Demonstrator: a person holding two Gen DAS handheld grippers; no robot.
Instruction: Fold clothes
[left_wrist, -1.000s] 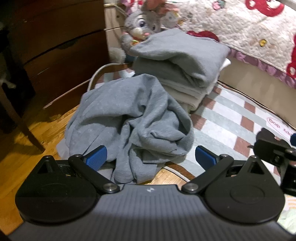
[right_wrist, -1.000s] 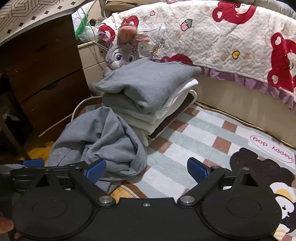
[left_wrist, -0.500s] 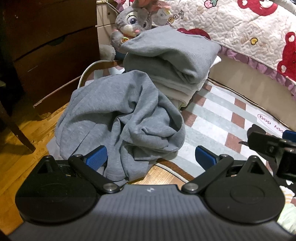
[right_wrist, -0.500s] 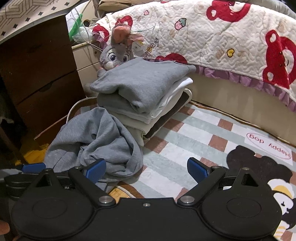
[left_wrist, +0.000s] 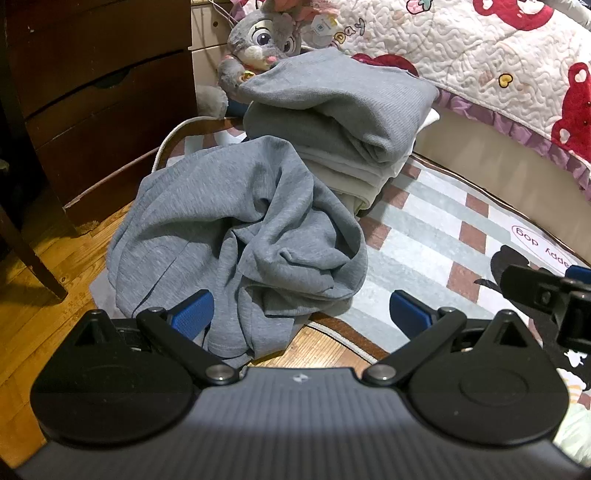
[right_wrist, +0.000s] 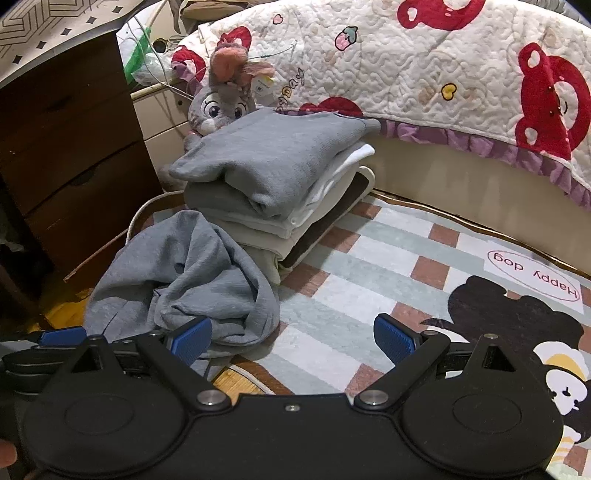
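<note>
A crumpled grey garment (left_wrist: 236, 240) lies in a heap at the rug's left edge, partly on the wood floor; it also shows in the right wrist view (right_wrist: 188, 280). Behind it stands a stack of folded clothes (left_wrist: 340, 122), grey on top, white and beige below, also in the right wrist view (right_wrist: 280, 166). My left gripper (left_wrist: 301, 314) is open and empty, close over the heap's near edge. My right gripper (right_wrist: 291, 334) is open and empty, to the right of the heap above the rug. The right gripper shows at the left wrist view's right edge (left_wrist: 546, 291).
A checked rug (right_wrist: 388, 258) with a cartoon dog covers the floor. A bed with a white and red quilt (right_wrist: 461, 74) runs along the back right. A dark wooden dresser (left_wrist: 96, 92) stands at the left. A plush rabbit (right_wrist: 221, 103) sits behind the stack.
Both grippers have drawn slightly back and swung left; the garment heap and stack sit a little further right in the views. Neither the clothes nor the jaws have changed.
</note>
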